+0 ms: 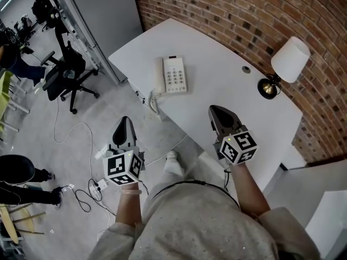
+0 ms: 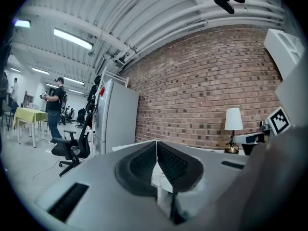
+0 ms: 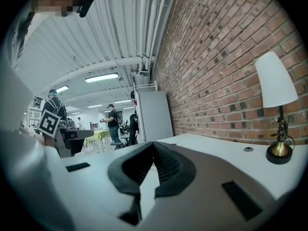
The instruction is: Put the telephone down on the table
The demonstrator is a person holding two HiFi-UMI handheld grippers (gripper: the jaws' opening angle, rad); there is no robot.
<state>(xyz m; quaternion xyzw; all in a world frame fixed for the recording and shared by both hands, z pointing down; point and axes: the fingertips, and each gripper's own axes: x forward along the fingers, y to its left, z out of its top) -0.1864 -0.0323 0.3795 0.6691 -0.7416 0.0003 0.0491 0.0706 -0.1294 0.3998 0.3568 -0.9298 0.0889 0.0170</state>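
A white plastic push-button telephone (image 1: 174, 75), flat and rectangular with a grid of small keys, lies face up on the smooth white table (image 1: 217, 85), close to its left edge. A white coiled cord (image 1: 153, 101) hangs off that edge just beside it. The tabletop is matt with a rounded outline, and a small round grey grommet (image 1: 246, 69) is set into it near the rough red-brick wall (image 1: 217, 10). At the table's far right stands a lamp with a white conical shade (image 1: 290, 58) on a shiny round brass base (image 1: 267, 88)

The left gripper (image 1: 126, 120), a grey moulded shell with ribbed dark pads (image 2: 142, 165), hangs over the grey floor, well apart from the telephone; its jaws are pressed together with nothing between them. The right gripper (image 1: 216, 110), of the same make, hovers over the near part of the table, also apart from the telephone, its ribbed pads (image 3: 135, 170) meeting at the tips and gripping nothing

A black office chair on castors (image 1: 68, 72) stands on the floor to the left, and thin loose cables (image 1: 65, 128) trail across the floor
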